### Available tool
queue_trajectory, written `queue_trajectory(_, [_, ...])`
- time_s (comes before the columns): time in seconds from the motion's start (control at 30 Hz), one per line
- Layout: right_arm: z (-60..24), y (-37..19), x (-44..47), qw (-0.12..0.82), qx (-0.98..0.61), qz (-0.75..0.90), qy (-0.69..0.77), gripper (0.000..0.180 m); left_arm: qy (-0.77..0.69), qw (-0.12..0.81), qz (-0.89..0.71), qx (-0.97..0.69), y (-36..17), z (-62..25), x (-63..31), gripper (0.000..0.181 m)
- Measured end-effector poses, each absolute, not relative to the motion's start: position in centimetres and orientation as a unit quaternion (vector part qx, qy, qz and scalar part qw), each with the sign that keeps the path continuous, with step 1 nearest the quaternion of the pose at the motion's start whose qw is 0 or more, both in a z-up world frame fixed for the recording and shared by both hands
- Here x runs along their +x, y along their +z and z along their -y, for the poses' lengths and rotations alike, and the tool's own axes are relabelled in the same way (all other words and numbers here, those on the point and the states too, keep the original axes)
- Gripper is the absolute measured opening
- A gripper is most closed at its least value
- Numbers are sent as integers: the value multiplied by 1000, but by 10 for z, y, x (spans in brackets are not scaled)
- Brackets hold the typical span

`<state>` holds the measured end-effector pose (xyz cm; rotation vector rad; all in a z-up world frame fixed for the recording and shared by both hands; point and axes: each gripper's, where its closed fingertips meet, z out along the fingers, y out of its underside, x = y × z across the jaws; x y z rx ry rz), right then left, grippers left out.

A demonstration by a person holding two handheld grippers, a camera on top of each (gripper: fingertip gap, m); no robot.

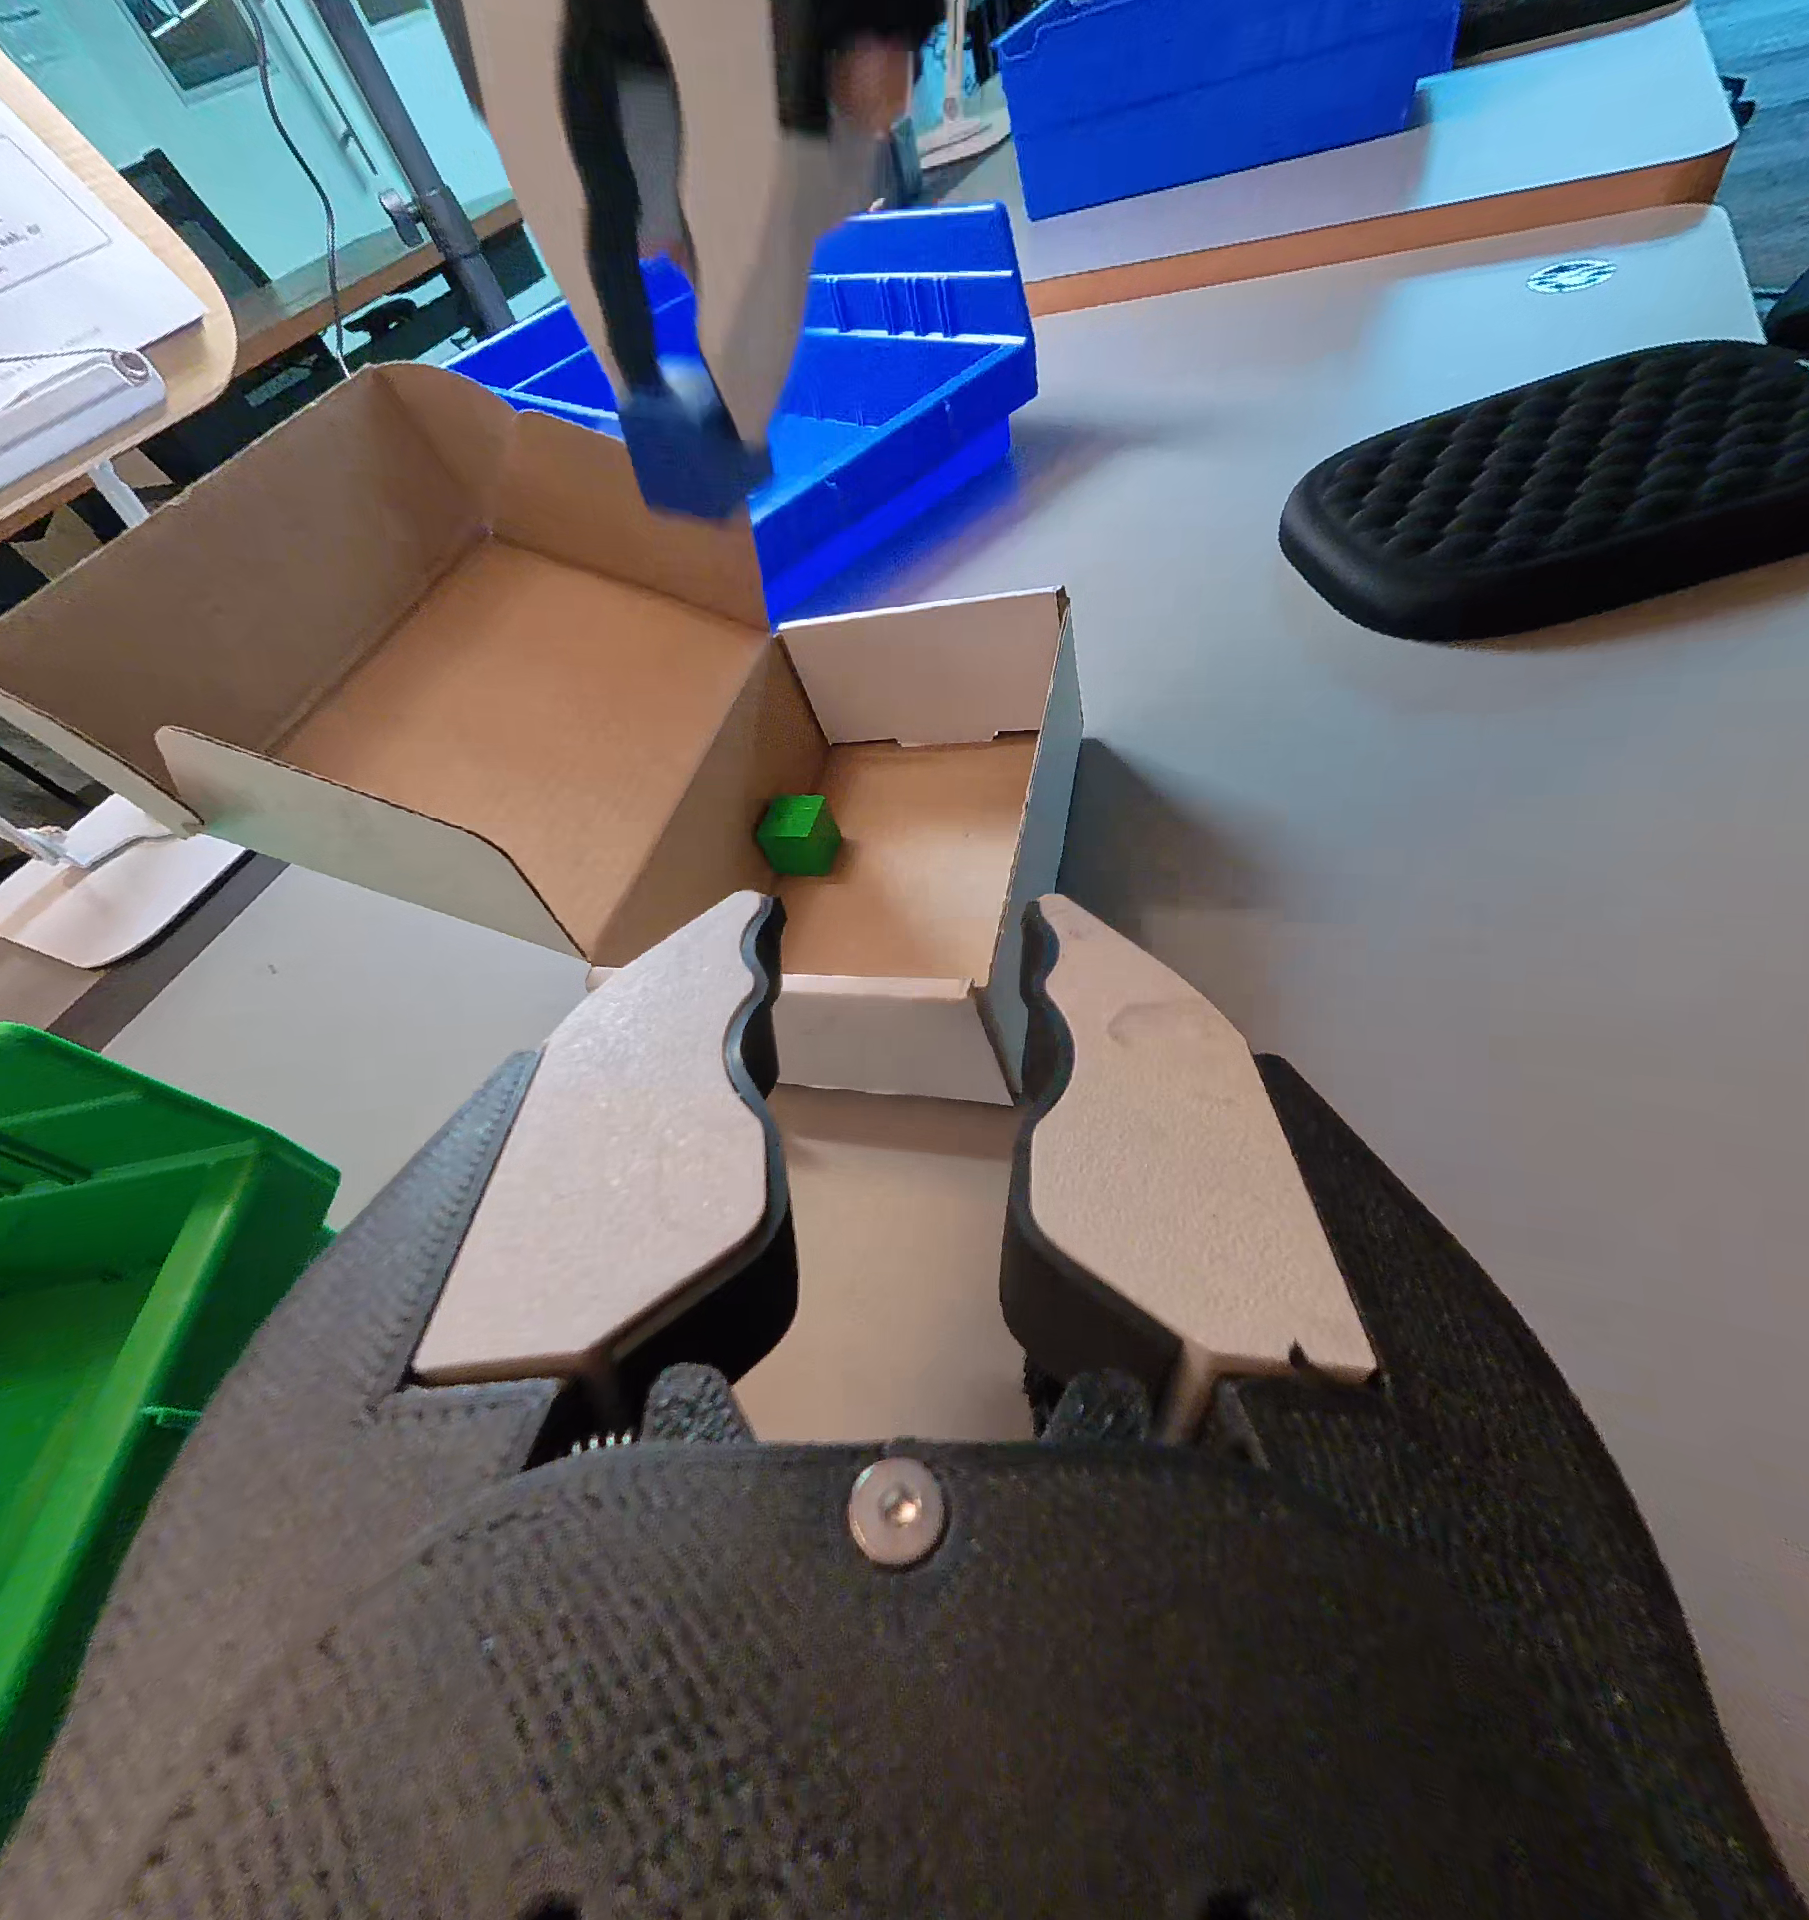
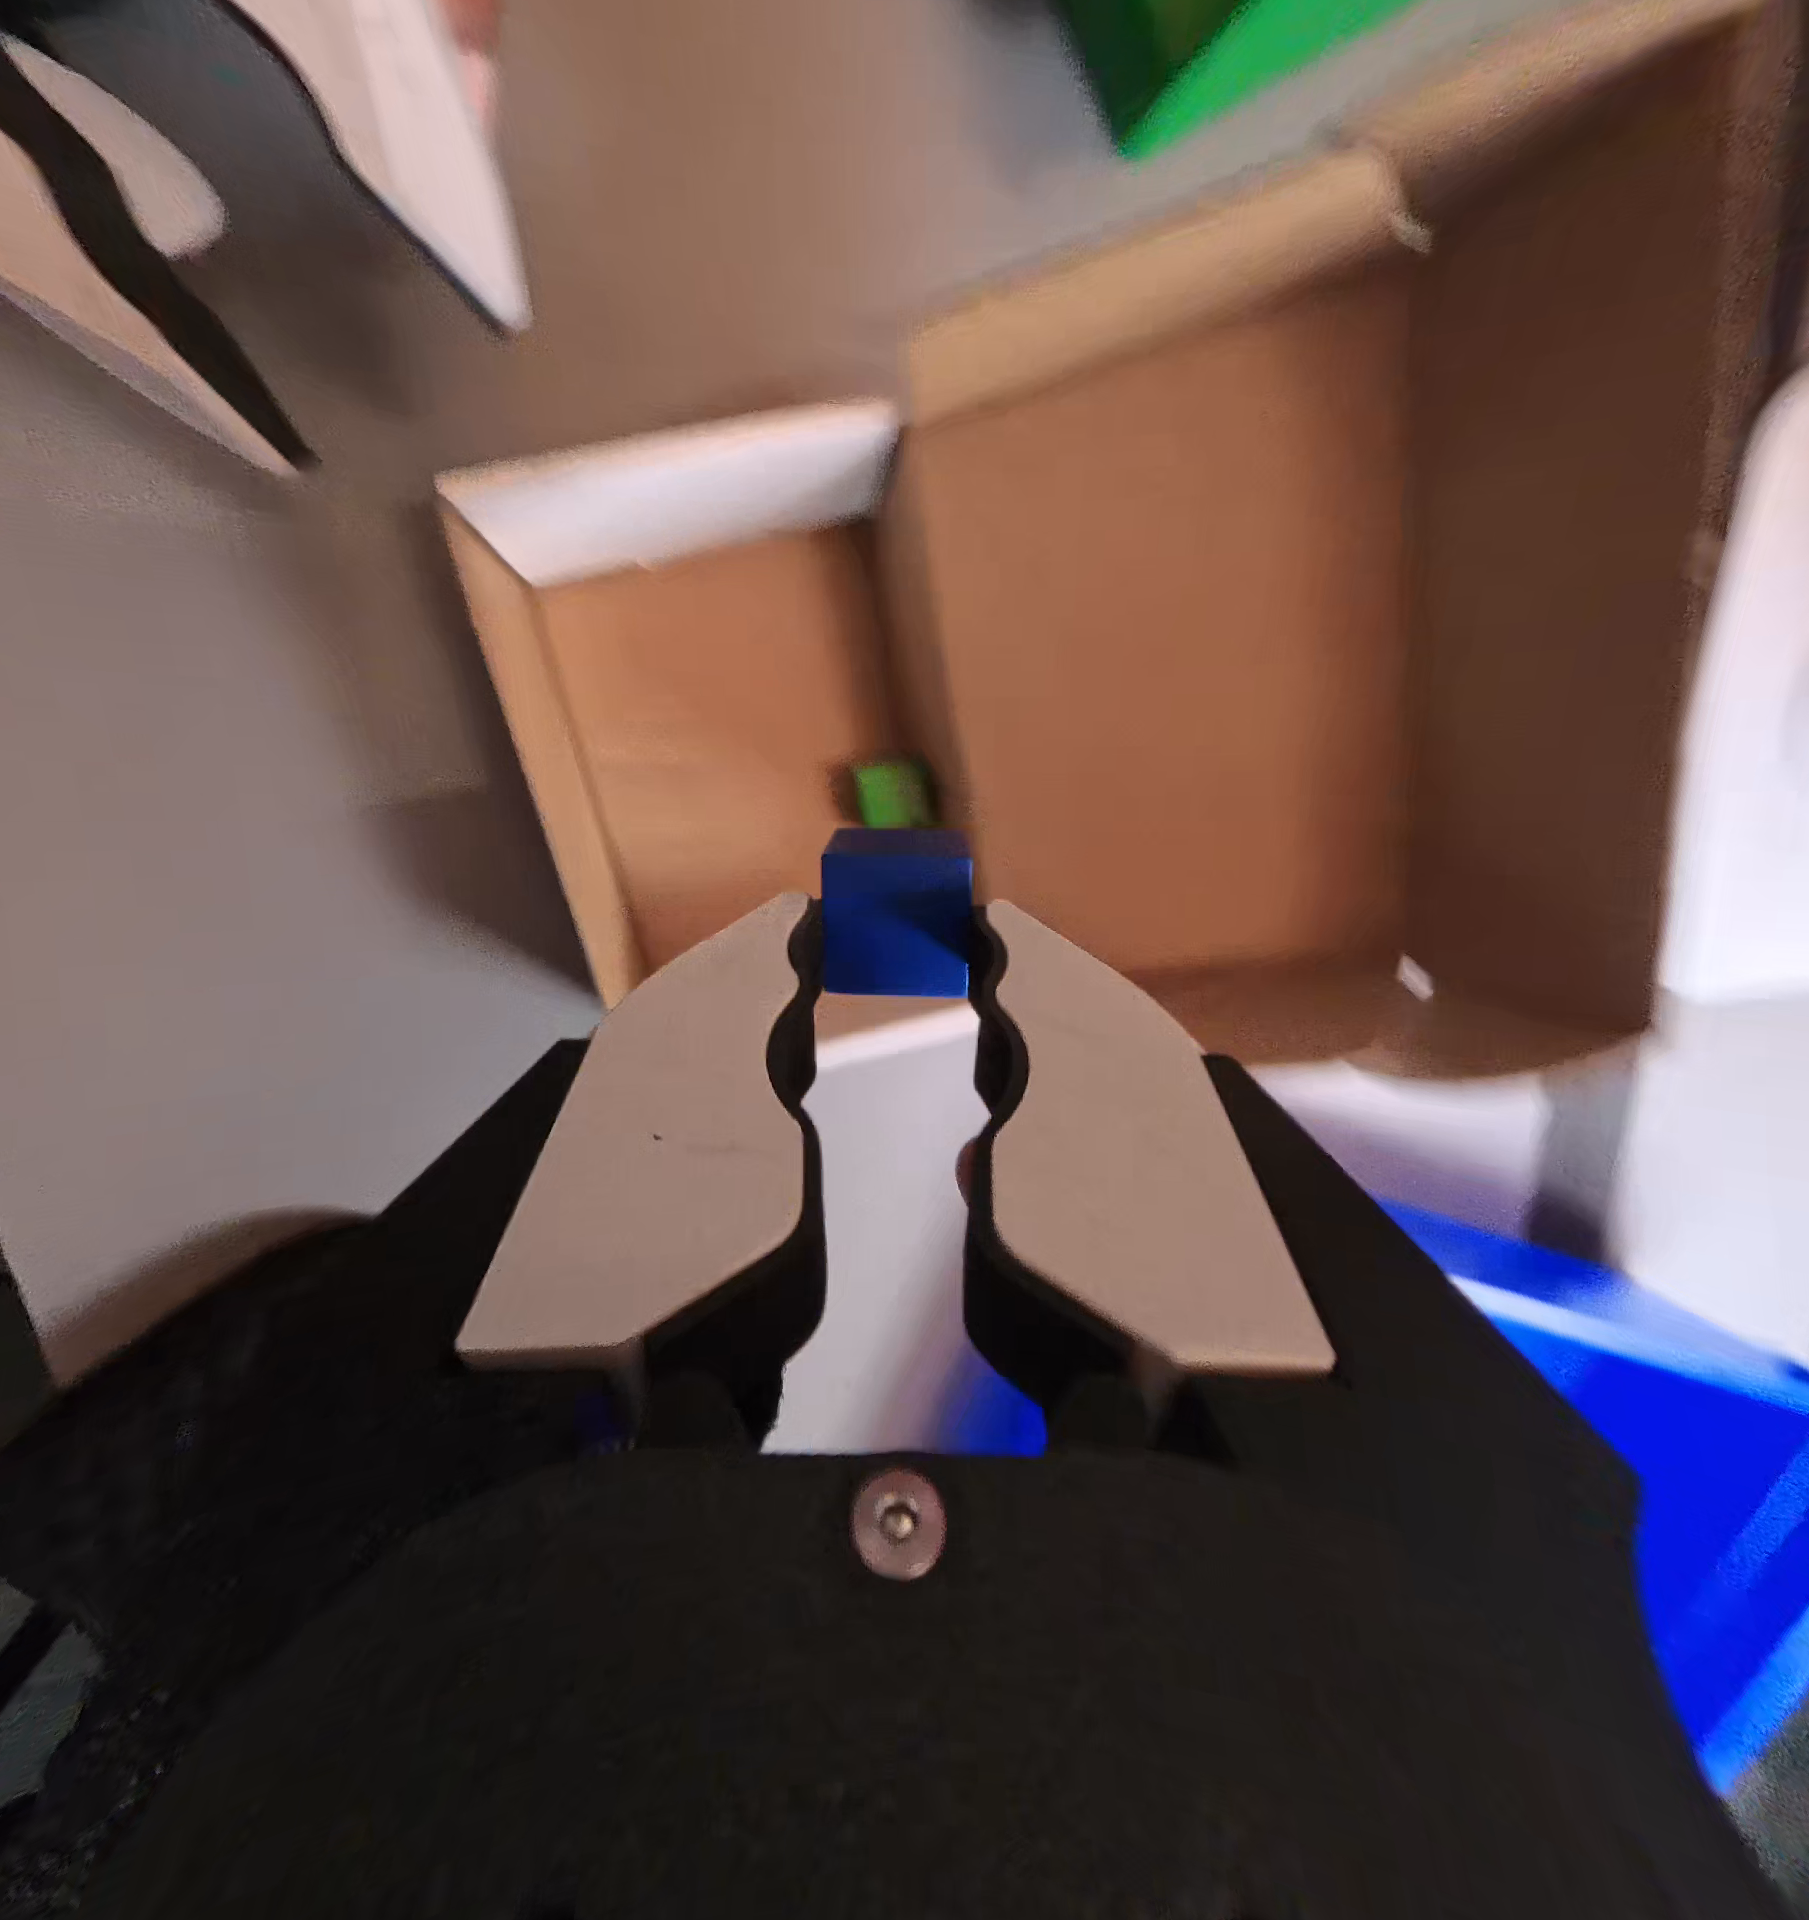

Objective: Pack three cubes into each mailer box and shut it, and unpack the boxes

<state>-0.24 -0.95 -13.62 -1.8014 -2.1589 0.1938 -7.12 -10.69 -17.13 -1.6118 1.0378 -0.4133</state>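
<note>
An open white mailer box (image 1: 1051, 790) with a brown inside stands on the table, its lid (image 1: 484, 665) folded back to the left. One green cube (image 1: 798, 834) lies inside by the hinge side; it also shows blurred in the right wrist view (image 2: 889, 795). My left gripper (image 1: 900, 940) is open and empty, just in front of the box's near wall. My right gripper (image 2: 895, 940) is shut on a blue cube (image 2: 895, 920) and holds it above the box (image 2: 692, 727). In the left wrist view it is a blurred shape (image 1: 687, 447) over the lid's far edge.
A blue bin (image 1: 910, 353) stands behind the box, and a second blue bin (image 1: 1222, 94) sits farther back. A green bin (image 1: 79, 1247) is at the near left. A black padded rest (image 1: 1586, 488) lies on the right. A white stand foot (image 1: 100, 894) is left of the lid. Tip to tip, the grippers are about 12 cm apart.
</note>
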Motion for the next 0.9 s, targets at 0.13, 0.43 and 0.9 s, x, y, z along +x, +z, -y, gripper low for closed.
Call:
queue_trajectory(0.13, [-47,-107,55,161,-664,730,6,26,-176,551,-442,-686,-175,107,-69,43])
queue_trajectory(0.43, [-154,-154,177,113,-763,634,-60,27,-176,543,-440,-693,-180,105,-69,43])
queue_trajectory(0.9, [-209,-231,202,106,-793,600,-25,27,-181,529,-439,-703,-188,101,-71,43])
